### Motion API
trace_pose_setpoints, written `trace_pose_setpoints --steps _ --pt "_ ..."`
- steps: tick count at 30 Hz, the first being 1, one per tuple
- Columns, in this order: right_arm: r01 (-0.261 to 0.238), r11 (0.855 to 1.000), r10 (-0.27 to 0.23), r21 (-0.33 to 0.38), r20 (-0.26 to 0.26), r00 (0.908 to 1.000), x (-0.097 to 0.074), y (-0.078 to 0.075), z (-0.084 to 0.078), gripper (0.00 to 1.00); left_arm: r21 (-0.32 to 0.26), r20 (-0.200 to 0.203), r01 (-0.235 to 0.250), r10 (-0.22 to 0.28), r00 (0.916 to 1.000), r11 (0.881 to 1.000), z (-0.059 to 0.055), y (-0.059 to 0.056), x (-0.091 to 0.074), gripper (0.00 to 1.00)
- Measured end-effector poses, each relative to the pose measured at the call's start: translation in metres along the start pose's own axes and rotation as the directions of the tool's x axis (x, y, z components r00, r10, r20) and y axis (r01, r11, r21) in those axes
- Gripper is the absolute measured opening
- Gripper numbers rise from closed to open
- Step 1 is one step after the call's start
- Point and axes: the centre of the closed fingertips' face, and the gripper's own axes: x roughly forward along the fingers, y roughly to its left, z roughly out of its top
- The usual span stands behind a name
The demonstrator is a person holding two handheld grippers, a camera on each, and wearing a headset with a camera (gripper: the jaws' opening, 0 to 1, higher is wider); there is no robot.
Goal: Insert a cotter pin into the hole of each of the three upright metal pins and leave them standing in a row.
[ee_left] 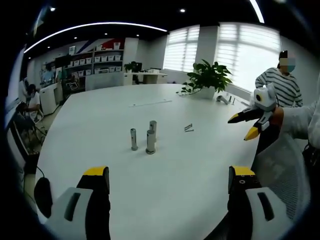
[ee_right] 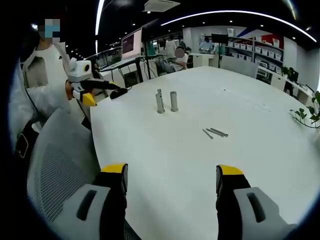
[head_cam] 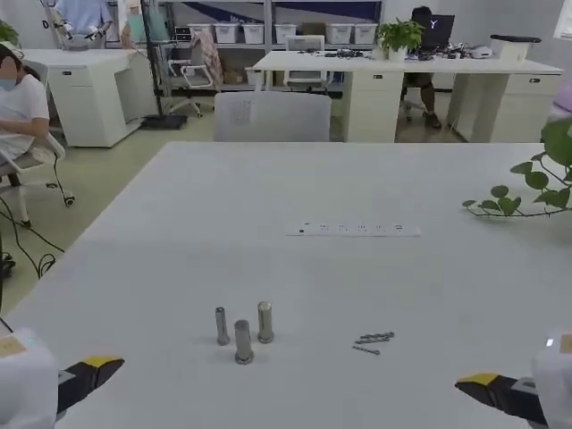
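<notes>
Three upright metal pins [head_cam: 243, 340] stand in a tight cluster on the white table [head_cam: 357, 277], left of centre near the front. Several loose cotter pins [head_cam: 374, 340] lie flat to their right. My left gripper [head_cam: 98, 368] hovers at the table's near left corner, and my right gripper [head_cam: 478, 384] at the near right edge. In the left gripper view my left gripper [ee_left: 169, 172] stands open, well short of the pins [ee_left: 150, 141] and cotter pins [ee_left: 188, 128]. In the right gripper view my right gripper [ee_right: 172, 170] is open too, with the pins [ee_right: 173, 101] and cotter pins [ee_right: 215, 132] ahead.
A flat white socket strip [head_cam: 353, 230] lies mid-table. A trailing plant [head_cam: 527, 192] reaches in from the right edge. A grey chair [head_cam: 273, 116] stands at the far side. A mesh chair back [ee_right: 60, 165] sits close by me. A person [head_cam: 18, 112] sits at far left.
</notes>
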Motion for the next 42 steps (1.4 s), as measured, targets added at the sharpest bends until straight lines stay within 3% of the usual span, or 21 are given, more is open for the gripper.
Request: trace_pose_setpoints --steps 16,22,27,34,42 --pt "0.011 1.0 -0.011 0.01 -0.008 0.9999 -0.003 -0.004 -0.003 0.74 0.018 0.006 0.067 -0.067 0.9978 0.998 0.011 0.005 0.029 0.92" --pt "0.015 1.0 -0.014 0.017 -0.014 0.9998 -0.002 -0.006 -0.005 0.74 0.016 0.008 0.089 -0.089 0.996 0.996 0.014 0.01 0.044 0.81" --pt "0.017 1.0 -0.017 0.019 -0.017 0.9997 -0.002 -0.01 -0.003 0.74 0.069 -0.021 0.109 -0.107 0.994 0.992 0.013 0.013 0.058 0.7" --pt "0.019 1.0 -0.019 0.022 -0.015 0.9997 0.001 -0.014 0.0 0.74 0.101 0.002 0.102 -0.103 0.9947 0.99 0.018 0.02 0.075 0.62" --pt "0.018 1.0 -0.017 0.023 -0.022 0.9996 0.004 -0.016 0.001 0.74 0.13 0.014 0.125 -0.128 0.9917 0.984 0.014 0.027 0.099 0.45"
